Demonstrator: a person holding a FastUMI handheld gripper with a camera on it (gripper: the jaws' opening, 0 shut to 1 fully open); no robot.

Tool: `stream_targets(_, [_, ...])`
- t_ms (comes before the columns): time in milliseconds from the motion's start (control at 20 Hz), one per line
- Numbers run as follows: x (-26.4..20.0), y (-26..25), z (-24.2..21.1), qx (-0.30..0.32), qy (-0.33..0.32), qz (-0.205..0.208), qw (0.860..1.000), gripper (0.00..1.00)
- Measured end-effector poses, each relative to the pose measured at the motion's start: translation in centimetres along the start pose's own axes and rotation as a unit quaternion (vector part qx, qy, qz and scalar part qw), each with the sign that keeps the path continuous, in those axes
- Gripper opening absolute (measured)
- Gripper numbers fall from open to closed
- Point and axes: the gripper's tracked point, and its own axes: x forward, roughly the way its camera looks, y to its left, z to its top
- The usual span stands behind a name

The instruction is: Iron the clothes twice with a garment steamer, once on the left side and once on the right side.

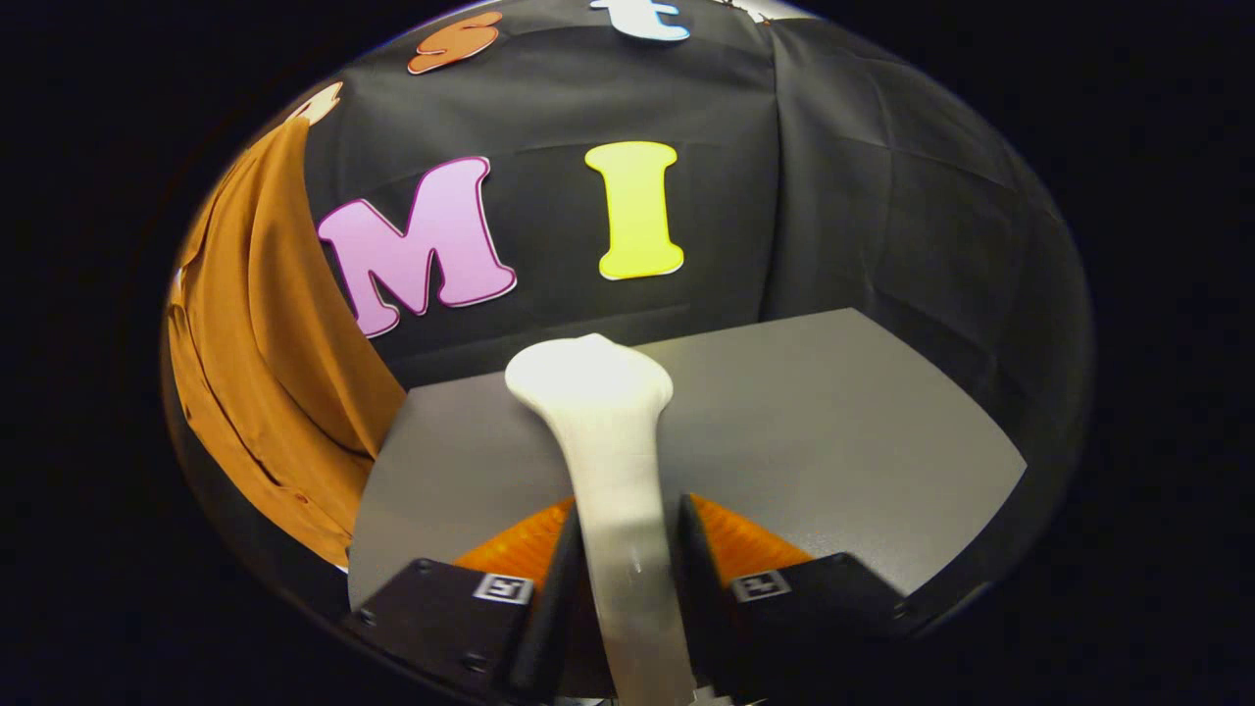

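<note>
1. With the gripper (627,579) clamped on the white garment steamer (613,461) handle at lower centre, I keep its head forward over the grey table (833,431).
2. I see the brown shirt (265,373) hanging at frame left, so I judge it not yet reached.

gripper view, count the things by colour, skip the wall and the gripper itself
white: 1, the garment steamer, with the gripper shut on its handle
orange-brown: 1, the hanging garment
grey: 1, the table
total: 3

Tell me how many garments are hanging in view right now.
1: an orange garment hangs beside the grey table, off to the left of the white steamer clamped in the gripper. Others may be hidden.
</note>
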Motion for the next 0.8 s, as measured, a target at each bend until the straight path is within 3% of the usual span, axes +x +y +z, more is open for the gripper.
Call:
stream_targets(50, [-1.4,-0.1,0.9,-0.013,-0.004,-0.004,1.000,0.47])
stream_targets(150, [-1.2,-0.1,0.6,-0.010,-0.007,0.002,1.000,0.43])
stream_targets(450, [-1.6,-0.4,1.6,0.031,-0.022,0.013,0.999,0.43])
stream_targets(800, [-7.5,0.2,3.9,0.064,-0.083,-0.013,0.994,0.42])
